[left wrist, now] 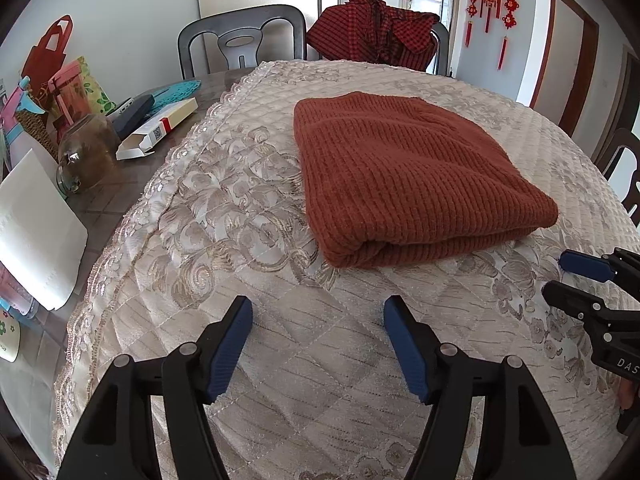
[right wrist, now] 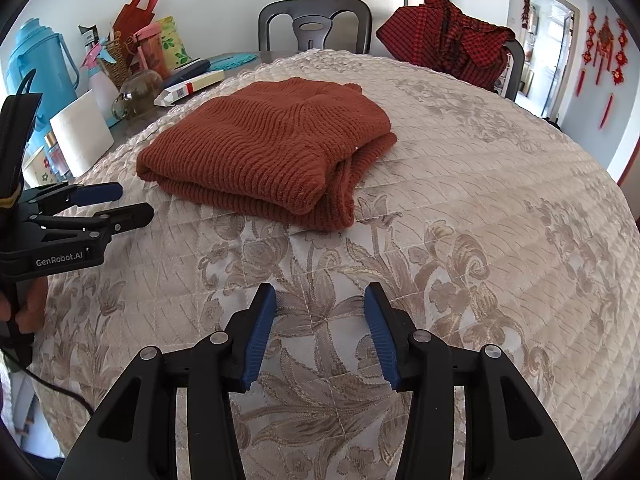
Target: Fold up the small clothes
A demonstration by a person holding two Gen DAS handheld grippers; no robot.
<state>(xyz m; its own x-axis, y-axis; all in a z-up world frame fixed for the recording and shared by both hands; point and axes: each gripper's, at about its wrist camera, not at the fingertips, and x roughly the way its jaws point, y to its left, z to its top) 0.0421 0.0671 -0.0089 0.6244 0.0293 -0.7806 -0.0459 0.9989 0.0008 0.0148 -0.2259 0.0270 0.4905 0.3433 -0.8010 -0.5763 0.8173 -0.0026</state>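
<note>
Quilted tablecloth (left wrist: pixel 280 360) carries folded rust sweater (left wrist: pixel 400 184) mid-table. Left gripper (left wrist: pixel 318 312) and right gripper (right wrist: pixel 320 300) released, empty. Risk: a grab at the loose right-edge layers could unfold it.

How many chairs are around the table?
3 that I can see. One dark chair stands at the far side, empty. A second beside it wears a red checked garment. A third peeks in at the right edge. More may be hidden.
</note>
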